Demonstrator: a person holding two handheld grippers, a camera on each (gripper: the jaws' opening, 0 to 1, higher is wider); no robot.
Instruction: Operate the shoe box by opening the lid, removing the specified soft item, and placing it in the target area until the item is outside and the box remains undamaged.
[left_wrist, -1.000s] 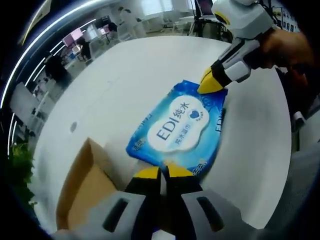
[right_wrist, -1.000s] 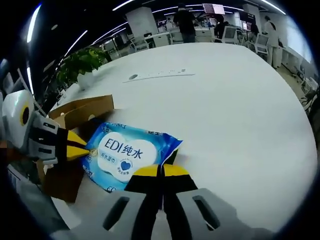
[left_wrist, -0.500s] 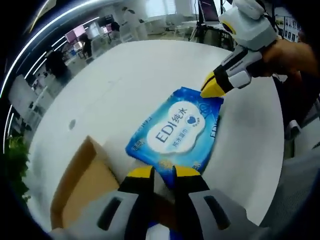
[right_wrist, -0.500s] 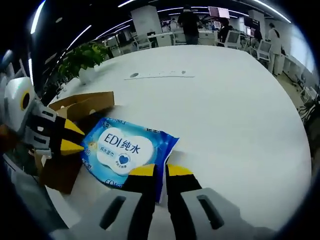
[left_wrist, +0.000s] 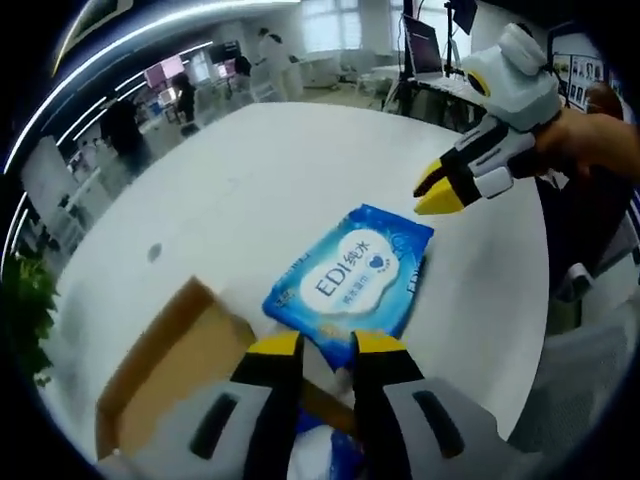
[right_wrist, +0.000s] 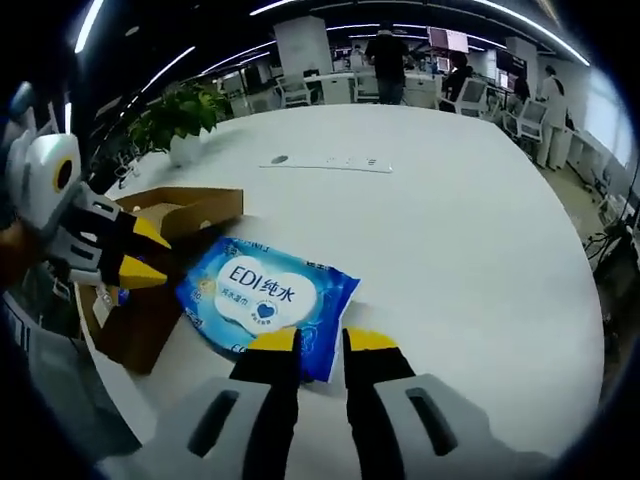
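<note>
A blue wipes pack (left_wrist: 352, 282) is laid flat on the white surface (left_wrist: 250, 180), between the two hand-held grippers and touched by neither. The left hand-held gripper (left_wrist: 325, 345) is released, its jaws parted just short of the pack. The right hand-held gripper (right_wrist: 322, 340) is likewise released. The open cardboard box (right_wrist: 150, 240) is seen beside the left one.

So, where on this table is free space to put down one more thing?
The white table is bare beyond the blue wipes pack, toward the plant. It is crowded around the cardboard box, where the left claw hovers.
</note>
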